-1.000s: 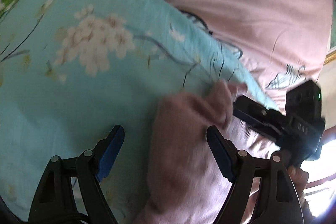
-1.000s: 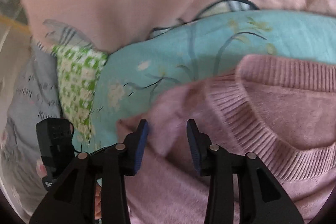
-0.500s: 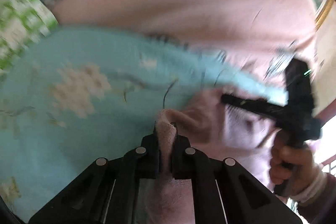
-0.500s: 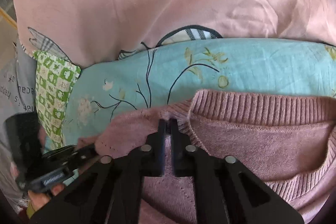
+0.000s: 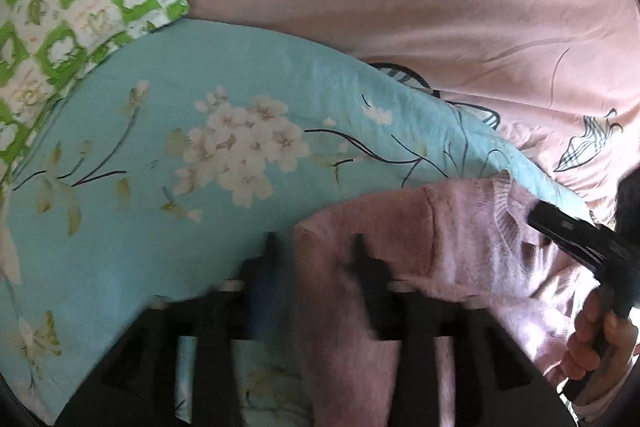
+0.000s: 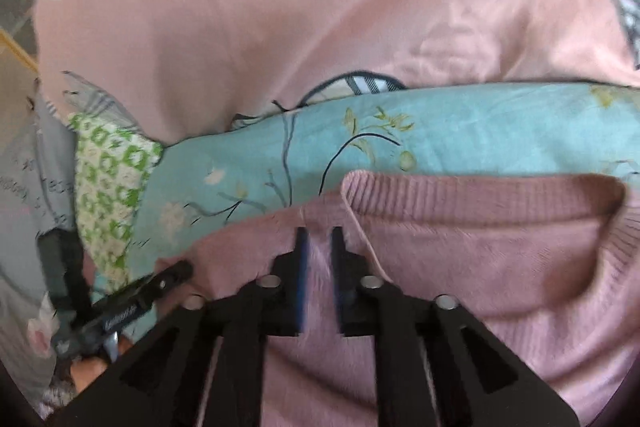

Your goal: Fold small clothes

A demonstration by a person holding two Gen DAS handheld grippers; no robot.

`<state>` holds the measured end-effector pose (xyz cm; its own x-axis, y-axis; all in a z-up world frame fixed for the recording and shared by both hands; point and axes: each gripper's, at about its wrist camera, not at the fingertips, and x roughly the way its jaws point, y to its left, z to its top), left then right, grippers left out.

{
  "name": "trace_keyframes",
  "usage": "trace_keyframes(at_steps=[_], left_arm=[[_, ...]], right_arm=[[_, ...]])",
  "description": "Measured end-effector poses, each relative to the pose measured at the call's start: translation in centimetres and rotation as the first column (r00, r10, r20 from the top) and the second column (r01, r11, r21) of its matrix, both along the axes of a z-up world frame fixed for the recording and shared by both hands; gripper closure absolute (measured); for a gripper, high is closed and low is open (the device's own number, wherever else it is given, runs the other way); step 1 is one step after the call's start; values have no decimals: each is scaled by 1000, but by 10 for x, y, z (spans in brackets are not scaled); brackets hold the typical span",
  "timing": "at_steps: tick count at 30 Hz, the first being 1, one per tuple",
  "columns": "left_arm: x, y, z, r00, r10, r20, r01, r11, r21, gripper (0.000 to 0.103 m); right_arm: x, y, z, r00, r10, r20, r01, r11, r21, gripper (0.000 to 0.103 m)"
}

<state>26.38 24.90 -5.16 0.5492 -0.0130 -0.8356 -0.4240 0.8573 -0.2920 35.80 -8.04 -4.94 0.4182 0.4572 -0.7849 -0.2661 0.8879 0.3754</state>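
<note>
A pink knitted sweater (image 6: 500, 267) lies on a turquoise floral cloth (image 5: 160, 227), its ribbed collar (image 6: 480, 199) facing away. In the left wrist view the sweater (image 5: 400, 227) shows with its left edge between the fingers of my left gripper (image 5: 316, 247), which stands open by a hand's width, blurred. My right gripper (image 6: 318, 239) has its jaws a small gap apart over the sweater's shoulder beside the collar, with knit showing between them. Each gripper shows in the other's view: the right one (image 5: 580, 243) and the left one (image 6: 136, 299).
A pink bedsheet (image 6: 280, 7) covers the bed behind. A green-and-white checked cloth (image 5: 72, 7) lies at the far left, also in the right wrist view (image 6: 108, 195). A hand (image 5: 592, 347) holds the right gripper's handle.
Both grippers closed on the sweater half a second ago and have now opened. The sweater's shoulder and sleeve edge lie flatter on the floral cloth.
</note>
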Motion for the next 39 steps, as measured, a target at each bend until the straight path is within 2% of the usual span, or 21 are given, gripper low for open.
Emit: trace_keyframes(at_steps=[1,2,3,7,10,11,15,18,20,21,22,23,24,25,27,29,31,33,39], left_arm=[[-7,1,4,1000,13,-11,-13,1000,19,40],[-17,2,8,1000,17,-6,-17,999,28,40],[-25,0,12,1000,14,-2,-14,1000,25,40],[-82,-10,23,1000,-30,0,30,999,16,39],[-120,-33,13,996,-83,-36,84,996,22,39],[-132,-46,6,992,-105,-66,108,993,45,39],[-144,-84,-22,977,-151,-153,168,979,111,39],[-146,-93,-34,975,-118,-187,146,978,148,42],[-143,-93,-40,977,-76,-200,111,979,171,45],[-143,-92,-40,979,-61,-194,95,981,170,47],[-142,-90,-39,981,-35,-191,68,983,170,51],[-142,-88,-39,982,-12,-191,45,985,168,54],[-142,-85,-38,982,5,-190,26,987,161,57],[-143,-81,-38,982,24,-186,3,990,143,58],[-148,-73,-37,983,59,-175,-42,994,97,59],[-152,-68,-38,983,77,-167,-67,995,68,59],[-156,-64,-37,983,85,-166,-76,995,56,59],[-159,-59,-35,982,91,-167,-84,995,47,59],[-182,-51,-27,982,90,-167,-90,996,6,59]], right_arm=[[-10,-10,7,1000,-4,14,4,1000,9,60],[-20,-21,13,999,-15,28,14,1000,16,50],[-30,-33,20,998,-31,45,30,999,19,48],[-78,-103,35,987,-144,67,143,990,12,48],[-116,-158,36,965,-250,81,254,967,-35,48],[-127,-173,34,954,-287,84,292,955,-55,48],[-157,-220,21,917,-397,44,400,912,-92,48],[-166,-232,10,903,-430,20,430,898,-95,48],[-166,-230,5,908,-418,11,418,906,-69,48],[-165,-223,2,913,-407,17,407,910,-86,53],[-163,-219,0,917,-398,18,398,911,-107,63],[-160,-216,-4,922,-387,-2,385,916,-118,100],[-158,-216,-7,919,-392,-35,387,916,-109,98],[-160,-216,-3,913,-406,-26,403,911,-90,98],[-173,-223,15,902,-429,42,431,900,-69,99],[-181,-232,18,890,-453,57,457,883,-109,99],[-180,-238,6,890,-455,18,451,877,-163,99],[-181,-244,-5,887,-462,-13,455,878,-151,99],[-183,-234,6,893,-449,-19,442,885,-146,93]])
